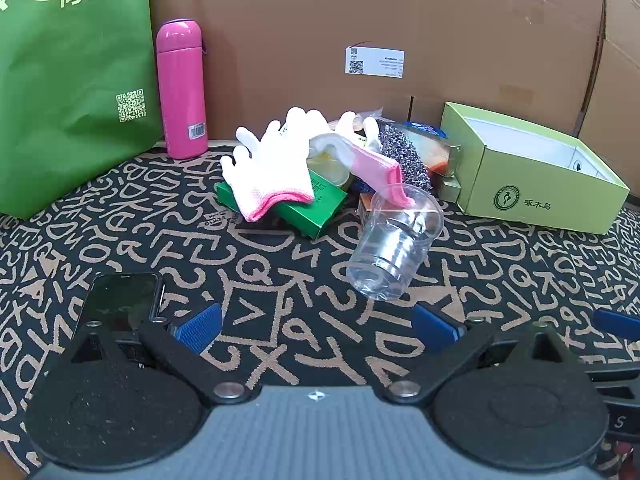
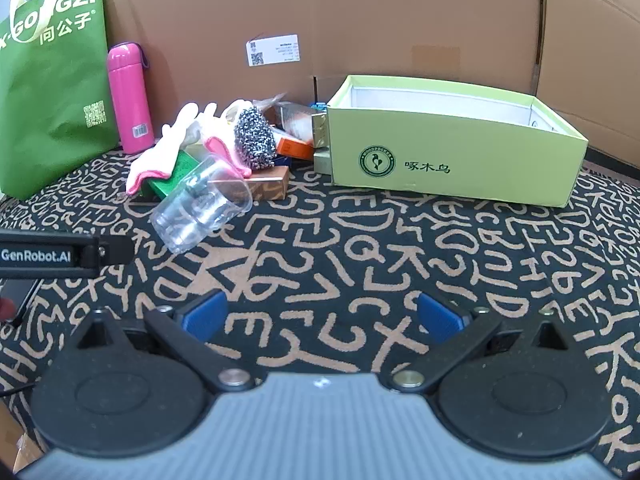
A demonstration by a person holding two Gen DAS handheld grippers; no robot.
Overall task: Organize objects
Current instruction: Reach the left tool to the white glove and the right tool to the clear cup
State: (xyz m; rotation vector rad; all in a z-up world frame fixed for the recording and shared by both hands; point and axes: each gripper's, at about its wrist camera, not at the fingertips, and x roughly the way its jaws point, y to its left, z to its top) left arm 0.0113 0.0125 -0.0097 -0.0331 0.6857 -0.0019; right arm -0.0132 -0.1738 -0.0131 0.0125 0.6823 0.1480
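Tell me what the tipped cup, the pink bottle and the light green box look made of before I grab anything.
Cup: clear thin plastic, glossy; the rug pattern shows through it.
Pink bottle: smooth, slightly shiny shell, probably coated metal or hard plastic; can't tell which.
Green box: matte printed cardboard with a white lining, sharp folded edges.

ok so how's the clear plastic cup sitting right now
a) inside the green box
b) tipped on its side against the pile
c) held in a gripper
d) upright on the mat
b: the clear plastic cup lies tilted on its side, rim against the clutter, outside the green box.
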